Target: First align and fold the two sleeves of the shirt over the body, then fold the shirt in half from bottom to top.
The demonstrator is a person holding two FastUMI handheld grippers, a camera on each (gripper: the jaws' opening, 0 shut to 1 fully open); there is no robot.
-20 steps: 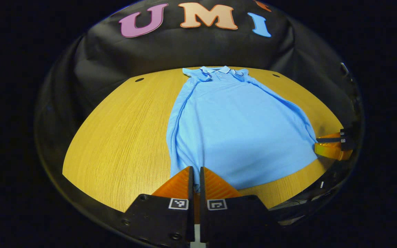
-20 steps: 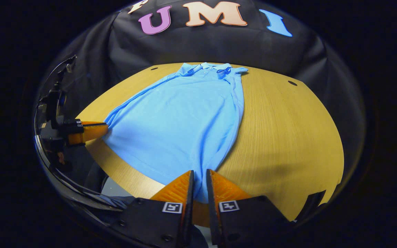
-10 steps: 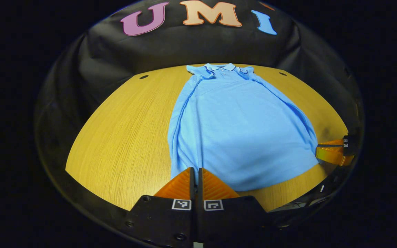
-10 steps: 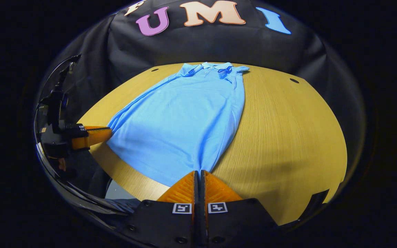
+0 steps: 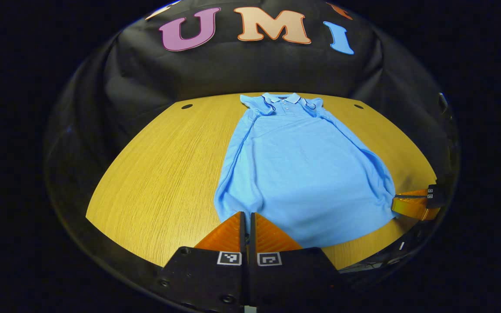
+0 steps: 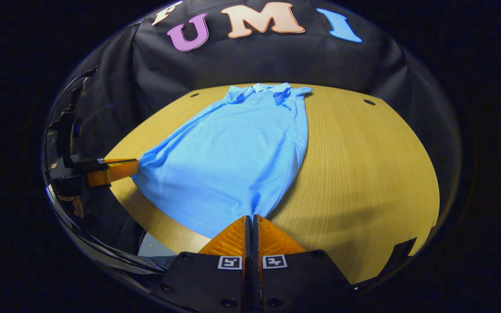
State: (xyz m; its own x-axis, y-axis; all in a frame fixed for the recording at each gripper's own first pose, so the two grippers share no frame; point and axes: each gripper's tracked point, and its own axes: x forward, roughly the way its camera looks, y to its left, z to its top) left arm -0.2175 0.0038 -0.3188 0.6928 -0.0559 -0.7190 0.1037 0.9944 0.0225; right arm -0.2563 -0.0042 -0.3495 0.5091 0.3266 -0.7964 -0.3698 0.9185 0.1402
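We had both grippers clamped on the bottom hem of the light blue polo shirt (image 5: pixel 302 174), one per corner.

Near end, left gripper view: left gripper (image 5: pixel 246 226) at 6 o'clock, fingers pressed together with hem fabric running in between them, so closed on the shirt's near-left corner. Right gripper (image 5: pixel 400 204) sat out at about 4 o'clock, pinching the opposite hem corner; the fabric was bunched into it there.

Right gripper view mirrored this: right gripper (image 6: pixel 251 228) at 6 o'clock, no visible gap between the fingers and cloth feeding into them. Left gripper (image 6: pixel 118 168) at 9 o'clock with its hem corner drawn to a point. Part of a hand showed below it at the view's edge.

The hem looked raised a little off the wooden table (image 5: pixel 163 174), with creases fanning out from each pinch. Our read: two corner grips kept the hem taut and level, so it would travel as one straight edge.

Mid-field, the shirt body lay flat along the table, long axis running 6 to 12. The sides looked narrow and straight, with doubled edges, so we judged the sleeves already folded in; that left the bottom-to-top fold.

Far end, collar (image 5: pixel 283 98) and button placket at 12 o'clock, near the table's far edge. That was the target line for the hem.

Main risk as we saw it: uneven lift between the two hands would skew the fold.
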